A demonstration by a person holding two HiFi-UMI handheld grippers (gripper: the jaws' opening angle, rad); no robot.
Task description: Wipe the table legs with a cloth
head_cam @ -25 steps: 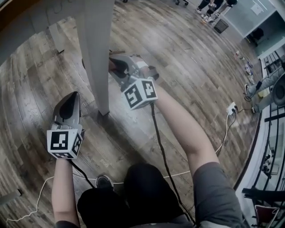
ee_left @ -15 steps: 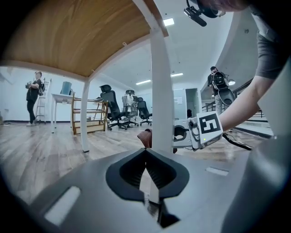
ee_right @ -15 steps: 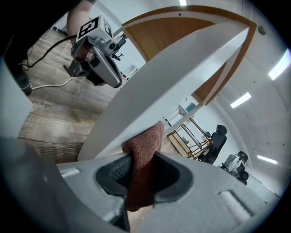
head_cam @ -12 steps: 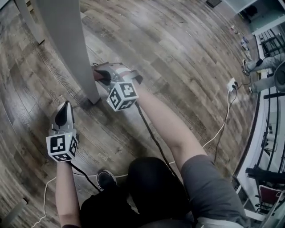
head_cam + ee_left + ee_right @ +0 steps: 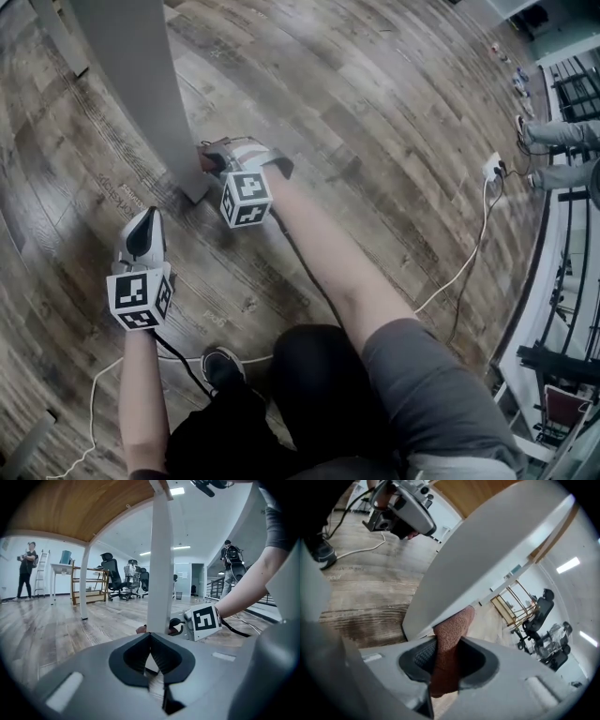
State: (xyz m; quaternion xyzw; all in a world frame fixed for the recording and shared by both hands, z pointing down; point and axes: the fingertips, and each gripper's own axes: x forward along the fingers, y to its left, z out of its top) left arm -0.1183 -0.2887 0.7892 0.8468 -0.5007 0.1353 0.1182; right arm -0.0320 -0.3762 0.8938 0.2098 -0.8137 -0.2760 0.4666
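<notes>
A white table leg [image 5: 141, 84] stands on the wooden floor, its foot at the upper left of the head view. My right gripper [image 5: 208, 161] is shut on a reddish-brown cloth [image 5: 451, 634] and presses it against the leg [image 5: 487, 559] low down, near the foot. In the left gripper view the cloth [image 5: 140, 629] peeks out beside the leg [image 5: 159, 564]. My left gripper [image 5: 145, 225] hovers over the floor a short way in front of the leg, jaws together, holding nothing.
Cables [image 5: 459, 272] trail over the floor to a socket strip [image 5: 493, 169]. A second table leg [image 5: 84, 581], office chairs [image 5: 112, 576] and a wooden rack [image 5: 89, 585] stand farther back. People [image 5: 26, 569] stand in the background. My shoe [image 5: 220, 367] rests below the left gripper.
The right gripper has slid the cloth down the leg to just above its foot. The left gripper stays low beside the leg. My head has shifted.
</notes>
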